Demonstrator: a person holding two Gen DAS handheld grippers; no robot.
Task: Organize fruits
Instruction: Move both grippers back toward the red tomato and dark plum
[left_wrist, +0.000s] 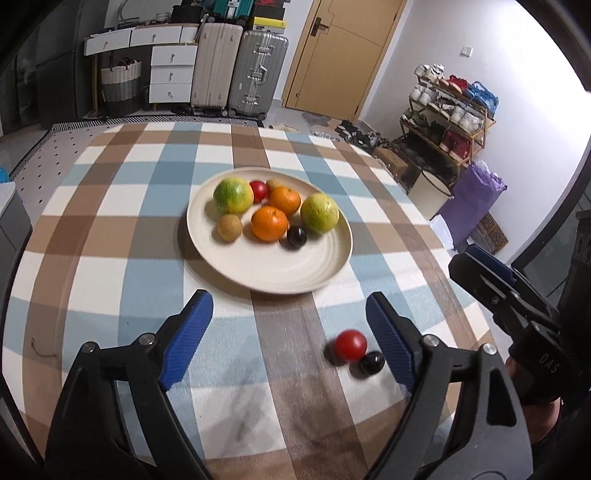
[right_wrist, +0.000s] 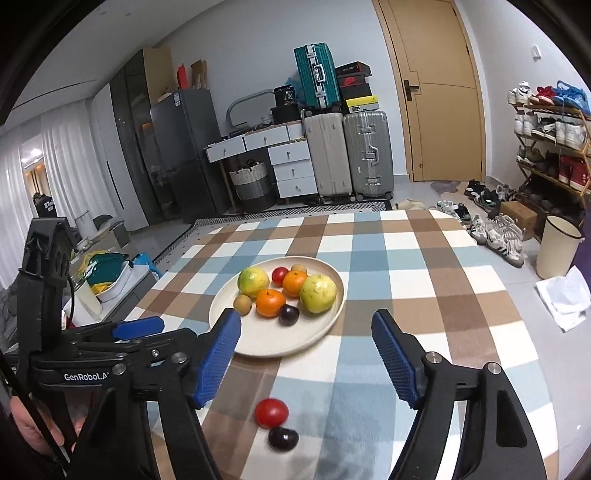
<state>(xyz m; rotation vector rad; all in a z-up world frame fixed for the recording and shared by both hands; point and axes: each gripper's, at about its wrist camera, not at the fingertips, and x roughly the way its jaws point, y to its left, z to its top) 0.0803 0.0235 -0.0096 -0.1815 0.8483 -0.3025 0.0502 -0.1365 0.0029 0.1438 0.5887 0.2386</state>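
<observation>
Both ribbed blue tools apart, empty, above checked cloth, round fruits.

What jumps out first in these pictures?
A round cream plate heaped with oranges, green citrus and small fruits sits mid-table on the blue-and-brown checked cloth. Nearer the camera, a red tomato and a dark plum lie loose, touching, beside open blue-padded grippers.

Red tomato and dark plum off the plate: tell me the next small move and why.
Probably lower the right claw over the red tomato and close on it. Both claws are open and empty. The tomato and the dark plum lie side by side on the checked cloth, short of the plate that holds the other fruit, and the tomato is the nearer to the plate.
</observation>
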